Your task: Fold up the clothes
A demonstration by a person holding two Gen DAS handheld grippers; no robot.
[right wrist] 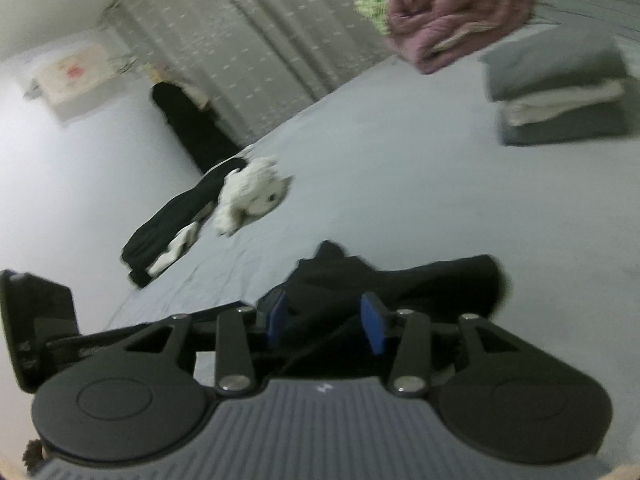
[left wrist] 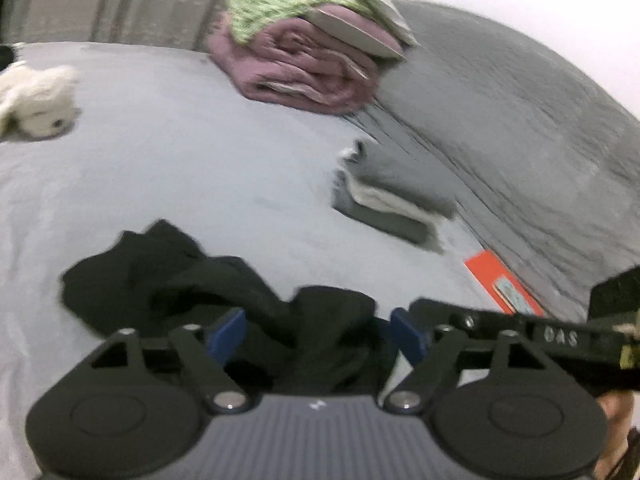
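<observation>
A crumpled black garment [left wrist: 192, 280] lies on the pale grey bed sheet [left wrist: 160, 168]. My left gripper [left wrist: 318, 336] is open, its blue pads on either side of a bunch of the black cloth. In the right wrist view the same black garment [right wrist: 420, 280] lies right in front of my right gripper [right wrist: 326, 322], which is open with cloth between its blue pads. The right gripper's body shows at the right edge of the left wrist view [left wrist: 560, 336]. A folded stack of grey and white clothes [left wrist: 388, 196] lies further back, and also shows in the right wrist view [right wrist: 560, 92].
A pile of pink and green knitted blankets [left wrist: 312, 48] sits at the back by a dark grey duvet [left wrist: 520, 120]. A white plush toy [left wrist: 36, 100] lies at the left. An orange card [left wrist: 504, 284] lies at the duvet's edge. Another black and white garment [right wrist: 172, 224] lies by the bed's edge.
</observation>
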